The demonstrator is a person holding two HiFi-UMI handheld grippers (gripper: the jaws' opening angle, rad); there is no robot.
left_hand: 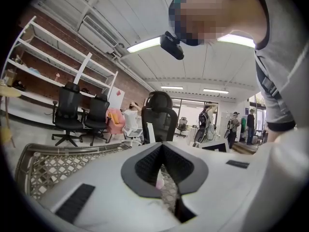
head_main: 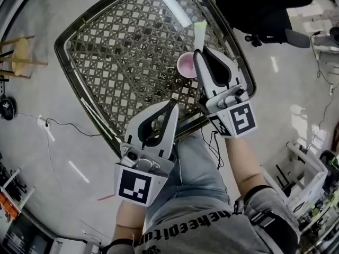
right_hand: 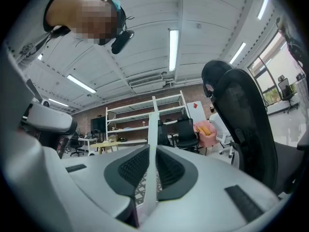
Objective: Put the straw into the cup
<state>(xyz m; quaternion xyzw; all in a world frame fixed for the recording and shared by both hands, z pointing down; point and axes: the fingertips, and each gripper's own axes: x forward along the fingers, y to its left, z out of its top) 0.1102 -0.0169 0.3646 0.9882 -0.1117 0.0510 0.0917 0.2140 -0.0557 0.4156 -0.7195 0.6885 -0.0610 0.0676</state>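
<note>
Straw (head_main: 199,36), clamped in the right gripper (head_main: 198,53) and projecting far past the pink cup (head_main: 186,65), is best drawn nearer, then tipped mouthward (left gripper (head_main: 170,106) is held near, jaws together, empty).

The cup (head_main: 186,65) stands on the table (head_main: 122,46) toward its right side. The right claw (head_main: 197,52) is just right of it, and the straw (head_main: 199,36) between its jaws reaches just beyond the cup. The left claw (head_main: 172,105) is over the table's near edge, left of the cup, while a chair (head_main: 265,9) stands beyond the table's right corner.
</note>
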